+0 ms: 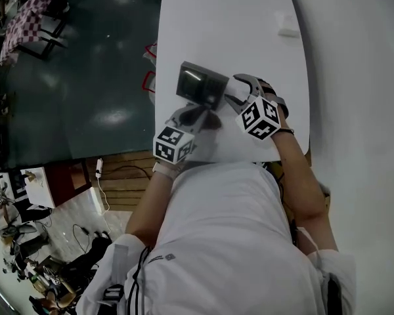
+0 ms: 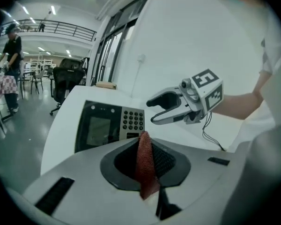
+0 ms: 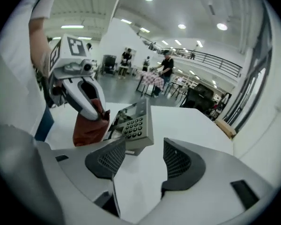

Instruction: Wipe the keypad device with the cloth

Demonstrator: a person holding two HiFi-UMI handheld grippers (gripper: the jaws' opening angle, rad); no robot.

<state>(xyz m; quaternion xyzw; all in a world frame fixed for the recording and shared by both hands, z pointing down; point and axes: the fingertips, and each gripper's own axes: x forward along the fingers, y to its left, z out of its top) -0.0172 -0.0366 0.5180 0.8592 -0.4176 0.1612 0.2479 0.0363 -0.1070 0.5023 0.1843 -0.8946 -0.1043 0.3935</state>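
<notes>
Fingers [image 2: 119, 167] of left gripper [image 2: 145, 146] clamp cloth [image 2: 147, 172]; keypad device [image 2: 107, 125] bottom hidden.

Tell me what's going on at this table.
A person at a white table holds a gripper in each hand. The left gripper is shut on a red cloth, held right by the keypad device. The right gripper is open and empty, close to the device's keypad end. Whether the cloth touches the device can't be told.

The keypad device [image 1: 201, 84] sits on the white table [image 1: 236, 18], flanked by left claw [image 1: 197, 115] and right claw [image 1: 236, 92].
</notes>
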